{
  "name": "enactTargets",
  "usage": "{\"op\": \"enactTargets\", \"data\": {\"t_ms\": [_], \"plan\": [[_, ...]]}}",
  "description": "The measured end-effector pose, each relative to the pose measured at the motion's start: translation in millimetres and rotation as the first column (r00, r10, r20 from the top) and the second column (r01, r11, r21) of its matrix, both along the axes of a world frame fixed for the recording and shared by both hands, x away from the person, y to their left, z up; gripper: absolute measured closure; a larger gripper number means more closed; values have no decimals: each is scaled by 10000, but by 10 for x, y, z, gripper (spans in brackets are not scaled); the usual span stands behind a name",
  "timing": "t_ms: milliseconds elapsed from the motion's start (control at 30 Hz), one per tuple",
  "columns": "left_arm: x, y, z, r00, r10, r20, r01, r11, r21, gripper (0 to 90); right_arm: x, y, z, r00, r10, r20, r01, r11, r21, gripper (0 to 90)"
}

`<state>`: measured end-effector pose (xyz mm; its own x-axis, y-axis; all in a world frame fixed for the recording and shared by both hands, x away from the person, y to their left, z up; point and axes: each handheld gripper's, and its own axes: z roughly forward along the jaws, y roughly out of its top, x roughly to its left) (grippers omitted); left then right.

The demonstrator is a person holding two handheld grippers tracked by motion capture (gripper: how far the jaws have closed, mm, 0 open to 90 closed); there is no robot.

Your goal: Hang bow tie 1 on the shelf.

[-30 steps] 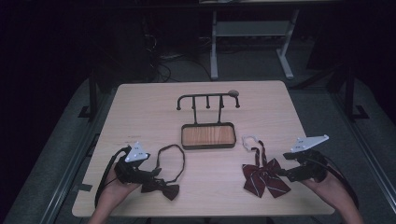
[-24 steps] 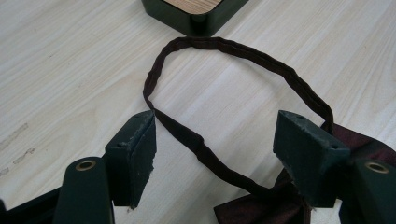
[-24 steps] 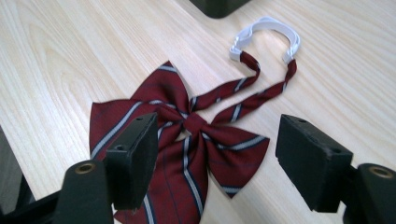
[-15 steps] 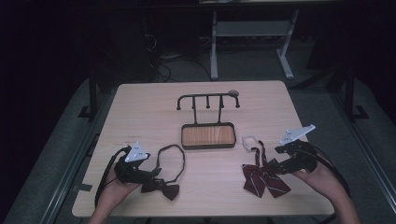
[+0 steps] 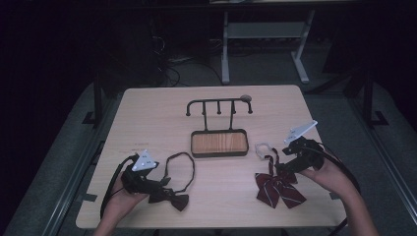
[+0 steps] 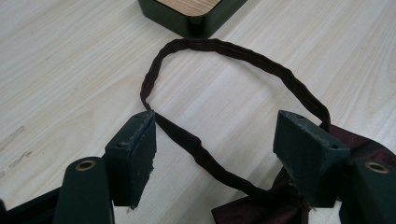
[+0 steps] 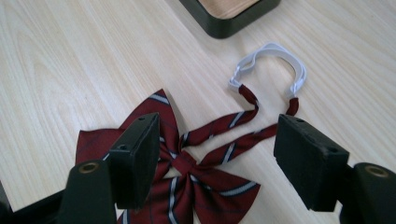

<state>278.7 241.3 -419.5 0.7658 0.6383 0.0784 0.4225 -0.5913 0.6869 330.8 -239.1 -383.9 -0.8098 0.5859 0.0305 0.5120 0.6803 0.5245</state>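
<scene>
A dark maroon bow tie [image 5: 174, 199] with a dark neck loop [image 5: 181, 169] lies at the front left of the table. My left gripper [image 5: 160, 184] is open right at it; in the left gripper view the loop [image 6: 224, 49] curves between the two jaws and the bow [image 6: 261, 210] lies at the bottom right. A red striped bow tie [image 5: 278, 189] with a white elastic band [image 5: 263, 147] lies at the front right. My right gripper [image 5: 285, 169] hovers open over it; in the right gripper view the striped bow [image 7: 187, 182] and its white band [image 7: 273, 60] show between the jaws.
A black rack with several pegs [image 5: 219, 105] stands mid-table on a dark-rimmed wooden tray base [image 5: 220, 142]. Behind the table, a white metal frame [image 5: 265, 34] stands on the dark floor. Cables [image 5: 110, 189] trail from both grippers toward the table's front edge.
My right gripper has moved left and forward from the table's right edge to over the striped bow tie. The left gripper has barely moved.
</scene>
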Motion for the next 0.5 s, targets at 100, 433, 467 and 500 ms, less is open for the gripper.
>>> {"op": "enactTargets", "data": {"t_ms": [100,433,467,500], "plan": [[-1,-2,0,10000,-11,-2,11,10000,2,305,51,38,-1,10000,37,-31,-37,10000,-37,320],[8,10,2,10000,0,81,1,10000,-62,305,279,162,-13,9997,-47,-241,37,9990,-435,347],[8,11,7,10000,7,61,-7,10000,-66,305,301,171,-20,9995,-94,-304,80,9990,-449,353],[7,12,11,10000,12,70,-11,10000,-79,305,323,176,-30,9995,-93,-286,79,9988,-477,357]]}}
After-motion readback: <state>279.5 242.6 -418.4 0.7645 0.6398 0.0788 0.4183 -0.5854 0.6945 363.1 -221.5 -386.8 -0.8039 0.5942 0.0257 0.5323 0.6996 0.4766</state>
